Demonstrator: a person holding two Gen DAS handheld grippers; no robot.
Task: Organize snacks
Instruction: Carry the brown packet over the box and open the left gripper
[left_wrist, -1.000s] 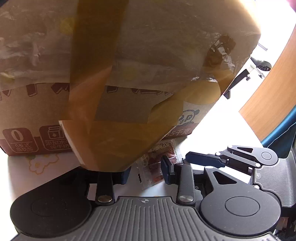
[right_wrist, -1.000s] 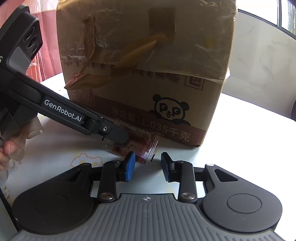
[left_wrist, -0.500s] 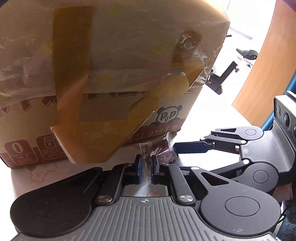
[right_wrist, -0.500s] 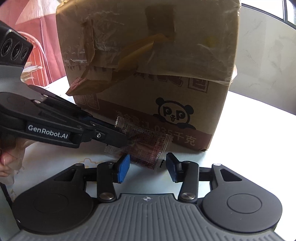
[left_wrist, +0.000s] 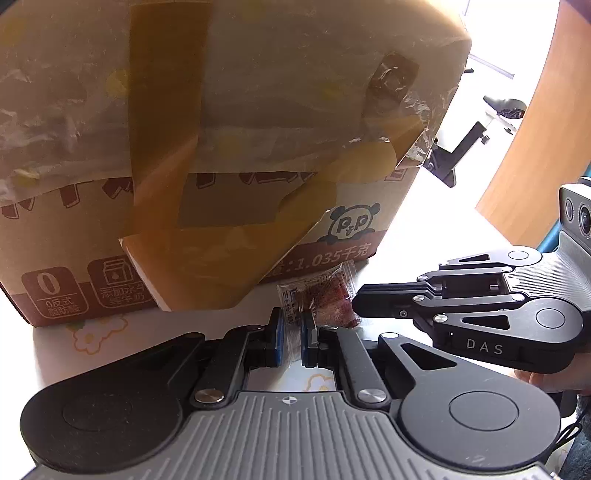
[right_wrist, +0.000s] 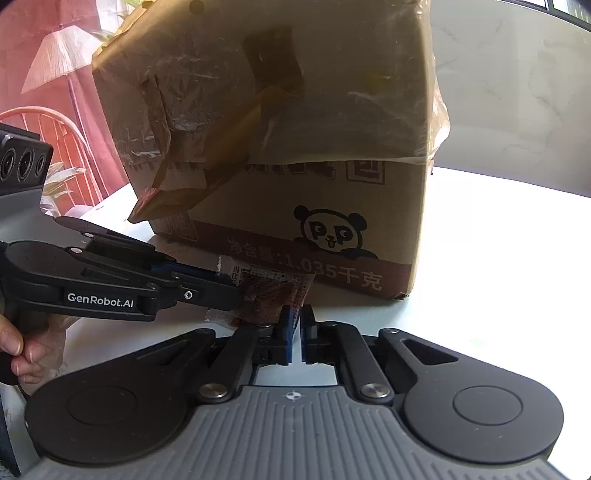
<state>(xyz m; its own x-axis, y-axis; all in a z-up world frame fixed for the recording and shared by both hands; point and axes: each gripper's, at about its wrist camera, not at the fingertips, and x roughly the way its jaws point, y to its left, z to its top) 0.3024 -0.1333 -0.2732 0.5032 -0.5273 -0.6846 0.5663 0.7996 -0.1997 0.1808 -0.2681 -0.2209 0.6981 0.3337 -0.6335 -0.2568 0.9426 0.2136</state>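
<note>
Both grippers have closed since a second ago, left gripper and right gripper pinching opposite edges of the snack packet at the box's six o'clock; opposed pulling could tear it.

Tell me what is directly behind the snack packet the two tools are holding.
Behind the snack packet stands the taped cardboard box, its panda print facing it. The box's contents and whatever lies beyond it are hidden. The left tool and right tool pinch the packet's ends.
</note>
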